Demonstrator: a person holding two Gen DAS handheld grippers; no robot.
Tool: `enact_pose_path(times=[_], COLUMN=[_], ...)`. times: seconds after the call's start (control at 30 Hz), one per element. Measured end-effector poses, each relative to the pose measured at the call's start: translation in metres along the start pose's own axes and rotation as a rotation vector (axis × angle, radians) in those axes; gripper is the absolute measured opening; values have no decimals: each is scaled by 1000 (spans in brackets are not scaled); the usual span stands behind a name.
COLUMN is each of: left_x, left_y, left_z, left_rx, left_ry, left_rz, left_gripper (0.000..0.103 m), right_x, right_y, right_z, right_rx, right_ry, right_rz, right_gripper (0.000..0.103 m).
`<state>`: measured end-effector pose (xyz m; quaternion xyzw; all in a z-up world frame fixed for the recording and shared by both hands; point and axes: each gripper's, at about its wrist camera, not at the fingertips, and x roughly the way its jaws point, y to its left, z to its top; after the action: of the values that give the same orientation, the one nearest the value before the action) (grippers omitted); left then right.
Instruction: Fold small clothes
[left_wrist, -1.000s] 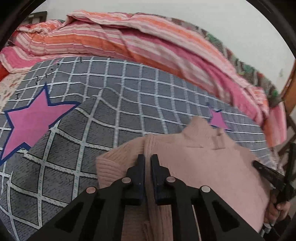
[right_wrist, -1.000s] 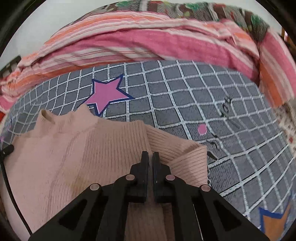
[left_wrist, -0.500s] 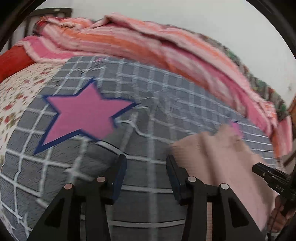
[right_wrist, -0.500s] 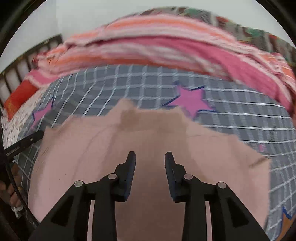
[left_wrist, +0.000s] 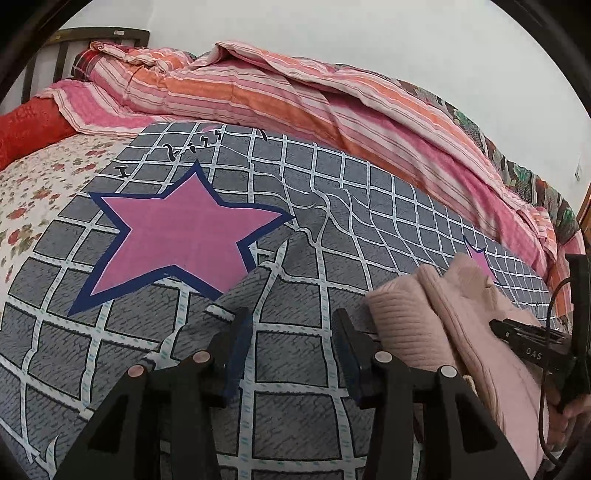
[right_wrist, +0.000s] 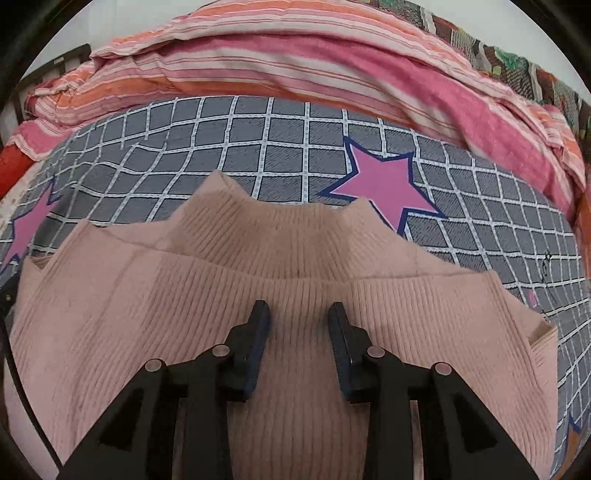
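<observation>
Left gripper (left_wrist: 291, 332) jaws spread wide, empty, over grey checked bedsheet (left_wrist: 295, 413). Right gripper (right_wrist: 298, 325) likewise spread, gripping nothing, above pink ribbed sweater (right_wrist: 280, 258). Sweater flat on bedsheet, sleeves folded in, collar toward striped quilt (right_wrist: 295, 66).

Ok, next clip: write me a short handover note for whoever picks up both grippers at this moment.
Left gripper: open, empty, over the grey checked bedsheet with pink stars, to the left of the garment.
Right gripper: open, empty, over the chest of the pink ribbed knit sweater, just below its collar.
Sweater lies flat on the sheet, collar pointing toward the striped pink and orange quilt; both sides appear folded inward, giving a narrow panel.
Left to do: probably fold the hem end up toward the collar, then smooth it.
</observation>
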<state>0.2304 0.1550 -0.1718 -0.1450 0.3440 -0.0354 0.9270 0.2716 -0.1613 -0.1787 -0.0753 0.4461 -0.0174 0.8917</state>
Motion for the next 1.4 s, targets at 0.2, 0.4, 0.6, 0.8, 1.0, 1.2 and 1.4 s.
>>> enact_pose_path(times=[0.2, 0.4, 0.6, 0.8, 1.0, 1.2, 1.4], left_x=[0, -1, -1, -1, -2, -12, -38], left_y=[2, 0, 1, 1, -5, -4, -6], left_z=[0, -2, -2, -2, -5, -12, -26], left_rx=[-11, -10, -15, -10, 32, 38, 73], left_ry=[-2, -2, -5, -3, 10, 5, -7], left_rz=[-12, -15, -21, -22, -32, -34, -17], left_gripper=[42, 44, 44, 44, 54, 55, 56], right_x=[0, -2, -14, -40, -69, -87, -100], right_y=[-1, -5, -3, -2, 2, 8, 10], right_z=[1, 2, 1, -17, -34, -58, -78], right_rx=[-10, -1, -33, -39, -60, -91, -107], right_ry=[8, 31, 75, 59, 37, 14, -28], right_rz=[9, 31, 46, 55, 61, 50, 43], right_gripper=[32, 32, 32, 32, 32, 32, 32])
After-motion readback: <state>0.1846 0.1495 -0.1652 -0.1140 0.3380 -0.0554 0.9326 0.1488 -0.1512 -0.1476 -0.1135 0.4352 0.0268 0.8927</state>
